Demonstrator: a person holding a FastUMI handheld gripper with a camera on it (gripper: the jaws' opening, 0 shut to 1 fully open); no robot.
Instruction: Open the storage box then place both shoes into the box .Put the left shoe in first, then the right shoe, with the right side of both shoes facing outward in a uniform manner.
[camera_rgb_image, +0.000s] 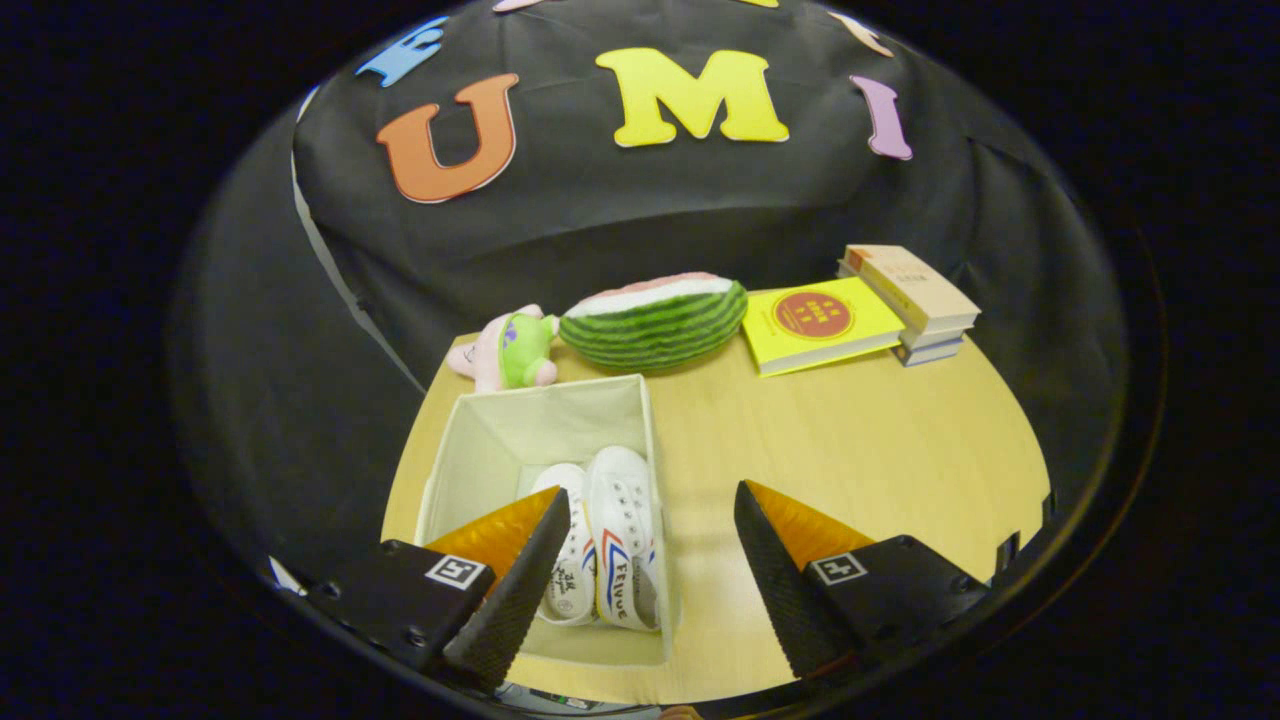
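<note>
An open cream fabric storage box (480, 440) stands on the wooden table, below and ahead of my left finger. Two white canvas shoes lie inside it side by side, toes pointing away from me: one shoe (570, 560) partly hidden behind my left finger, the other shoe (625, 530) against the box's right wall, with red and blue stripes on its side. My gripper (650, 500) hovers open above the box's near right corner, holding nothing; the box's right wall lies between the fingers.
Beyond the box lie a pink and green plush toy (510, 350) and a watermelon-slice cushion (655, 320). A yellow book (820, 322) and a stack of books (915, 300) sit at the table's far right. Bare tabletop (860, 450) stretches right of the box.
</note>
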